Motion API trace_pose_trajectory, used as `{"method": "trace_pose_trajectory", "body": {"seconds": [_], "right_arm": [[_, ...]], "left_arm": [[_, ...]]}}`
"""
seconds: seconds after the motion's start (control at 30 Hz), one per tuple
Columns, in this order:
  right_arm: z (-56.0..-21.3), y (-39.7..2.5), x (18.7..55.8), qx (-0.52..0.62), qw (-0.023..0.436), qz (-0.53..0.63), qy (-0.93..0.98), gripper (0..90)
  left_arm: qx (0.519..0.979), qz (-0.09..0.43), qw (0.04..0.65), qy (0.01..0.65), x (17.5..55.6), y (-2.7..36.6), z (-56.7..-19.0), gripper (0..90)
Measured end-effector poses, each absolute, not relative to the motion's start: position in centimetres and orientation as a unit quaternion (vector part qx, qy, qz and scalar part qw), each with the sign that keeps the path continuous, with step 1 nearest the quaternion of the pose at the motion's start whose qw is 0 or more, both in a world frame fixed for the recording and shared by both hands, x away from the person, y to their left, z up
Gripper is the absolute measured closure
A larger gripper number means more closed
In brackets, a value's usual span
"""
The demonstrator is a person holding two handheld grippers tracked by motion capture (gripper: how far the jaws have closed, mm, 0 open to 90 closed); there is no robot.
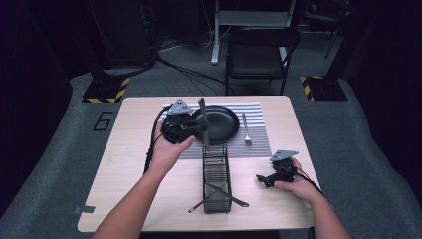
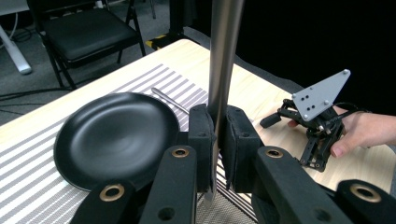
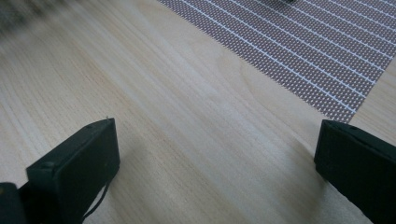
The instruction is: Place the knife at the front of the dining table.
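The left gripper [image 2: 215,140] is clamped on a table knife [image 2: 223,70], jaws pressed against the flat metal from both sides. The knife stands upright, raised above the far end of the black wire cutlery basket [image 1: 217,175], with its lower end just over the basket's rim. Just beyond it lies the black plate [image 2: 116,135] on the striped placemat [image 2: 28,186].

The right gripper [image 1: 271,178] rests low on the wooden table [image 1: 129,129] to the right of the basket, jaws spread wide and empty.

Progress, as judged from the layout:
- A fork [image 1: 246,130] lies on the placemat to the right of the plate, so that item appears placed.
- The knife is lifted from the basket but not yet set down.
- Two further utensils [image 1: 219,195] lie crossed in the basket's near end, apparently awaiting transfer.
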State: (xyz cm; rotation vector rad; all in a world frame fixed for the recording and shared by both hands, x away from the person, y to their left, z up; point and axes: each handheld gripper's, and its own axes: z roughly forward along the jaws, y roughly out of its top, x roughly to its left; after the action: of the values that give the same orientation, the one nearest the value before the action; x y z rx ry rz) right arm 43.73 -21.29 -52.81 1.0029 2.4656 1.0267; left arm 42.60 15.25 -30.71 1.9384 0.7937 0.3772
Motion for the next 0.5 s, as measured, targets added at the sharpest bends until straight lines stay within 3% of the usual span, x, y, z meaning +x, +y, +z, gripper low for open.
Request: {"method": "trace_pose_trajectory", "body": {"seconds": [0.5], "right_arm": [[-52.8, -21.3, 43.7, 0.348, 0.144, 0.356, 0.855, 0.0]], "left_arm": [[0.783, 0.172, 0.493, 0.338, 42.9, 17.6, -28.4, 82.7]]}}
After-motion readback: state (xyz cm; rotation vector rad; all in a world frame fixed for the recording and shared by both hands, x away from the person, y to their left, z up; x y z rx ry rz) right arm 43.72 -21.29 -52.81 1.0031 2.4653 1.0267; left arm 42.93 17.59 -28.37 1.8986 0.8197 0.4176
